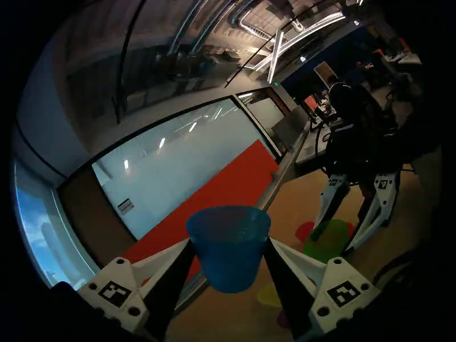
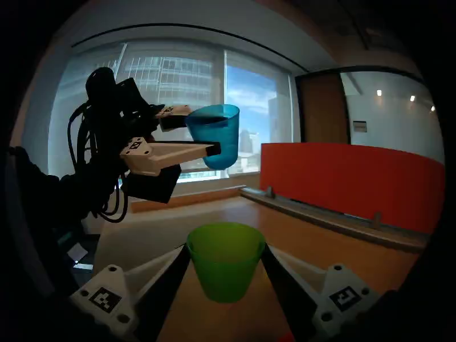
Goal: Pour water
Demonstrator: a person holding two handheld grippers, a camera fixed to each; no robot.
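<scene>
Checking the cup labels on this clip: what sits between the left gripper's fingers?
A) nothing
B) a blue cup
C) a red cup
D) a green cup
B: in the left gripper view the blue cup is clamped between the two fingers of the left gripper, while the green cup is in the right gripper.

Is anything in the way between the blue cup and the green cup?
No, nothing visible. In the right gripper view the blue cup is held high and the green cup lower, with just open air between them.
</scene>
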